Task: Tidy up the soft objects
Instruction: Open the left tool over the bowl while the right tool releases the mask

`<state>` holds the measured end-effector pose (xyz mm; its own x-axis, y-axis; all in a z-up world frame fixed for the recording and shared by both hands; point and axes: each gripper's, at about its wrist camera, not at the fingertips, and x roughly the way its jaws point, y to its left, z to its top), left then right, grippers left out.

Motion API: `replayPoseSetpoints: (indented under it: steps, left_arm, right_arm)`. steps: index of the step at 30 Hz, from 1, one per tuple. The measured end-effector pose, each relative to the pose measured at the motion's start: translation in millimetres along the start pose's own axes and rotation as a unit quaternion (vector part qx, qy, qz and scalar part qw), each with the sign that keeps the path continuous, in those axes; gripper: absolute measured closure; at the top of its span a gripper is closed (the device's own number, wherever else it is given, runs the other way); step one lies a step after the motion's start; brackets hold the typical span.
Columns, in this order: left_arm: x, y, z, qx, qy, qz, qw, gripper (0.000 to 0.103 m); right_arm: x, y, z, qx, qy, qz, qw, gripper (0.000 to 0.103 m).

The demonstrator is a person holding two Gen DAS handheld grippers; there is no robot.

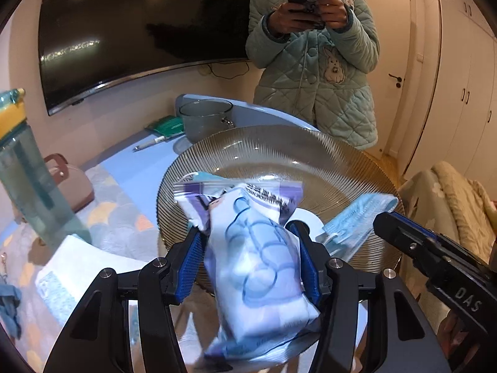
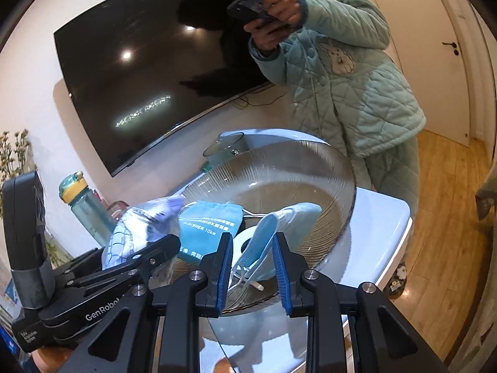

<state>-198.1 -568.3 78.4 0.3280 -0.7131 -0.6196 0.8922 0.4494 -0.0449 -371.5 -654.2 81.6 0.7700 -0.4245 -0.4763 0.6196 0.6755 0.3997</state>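
You see a white-and-purple plastic packet [image 1: 257, 267], light blue face masks [image 2: 264, 239], and a ribbed clear glass plate [image 1: 341, 168].

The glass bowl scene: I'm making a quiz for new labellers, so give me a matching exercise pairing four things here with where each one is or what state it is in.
Things:
1. mask packet
2. blue face mask
3. water bottle
4. clear jug

Places or states:
A. stands behind the glass bowl
B. clamped in the left hand-held gripper
C. between the right hand-held gripper fingers
D. upright, yellow-collared lid, left of the bowl

Pairs: 1-B, 2-C, 3-D, 4-A
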Motion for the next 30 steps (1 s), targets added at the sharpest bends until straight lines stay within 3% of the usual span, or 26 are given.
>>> replayPoseSetpoints:
  steps: [2,3,4,6,7,16,21,24,28,30]
  left_arm:
    - [0,3,-1,-0.009,-0.004,-0.005,0.9999,0.032]
    - [0,4,-1,-0.013,-0.007,-0.006,0.9999,0.026]
    - [-2,6,-1,-0.020,-0.013,-0.004,0.9997,0.024]
    - [-5,10,0,-0.028,-0.020,-0.001,0.9994,0.019]
    - [-7,11,1,-0.030,-0.024,-0.002,0.9993,0.018]
    - [-45,4,1,0.002,-0.091,0.017,0.9957,0.016]
    - [-76,-12,-4,0.047,-0.146,0.048,0.9870,0.013]
    - [-98,-25,-10,0.081,-0.189,0.082,0.9753,0.000]
    - [-128,-40,-25,0.124,-0.237,0.154,0.9511,0.000]
    - [-142,-40,-31,0.126,-0.248,0.168,0.9458,0.000]
  right_arm:
    - [-1,0,2,-0.001,-0.007,0.004,1.000,0.077]
    - [-1,0,2,-0.001,-0.007,0.006,1.000,0.068]
    - [0,0,4,0.000,-0.007,0.009,1.000,0.042]
    - [-3,-2,7,0.008,-0.022,0.024,0.999,0.007]
    - [-8,-3,8,0.020,-0.041,0.026,0.999,0.000]
    - [-35,8,17,0.028,-0.080,0.040,0.996,0.000]
    - [-53,28,18,-0.004,-0.105,0.047,0.993,0.000]
    - [-69,42,17,-0.024,-0.129,0.060,0.989,0.000]
    - [-92,68,13,-0.055,-0.156,0.081,0.983,0.000]
    - [-100,79,11,-0.069,-0.162,0.088,0.981,0.000]
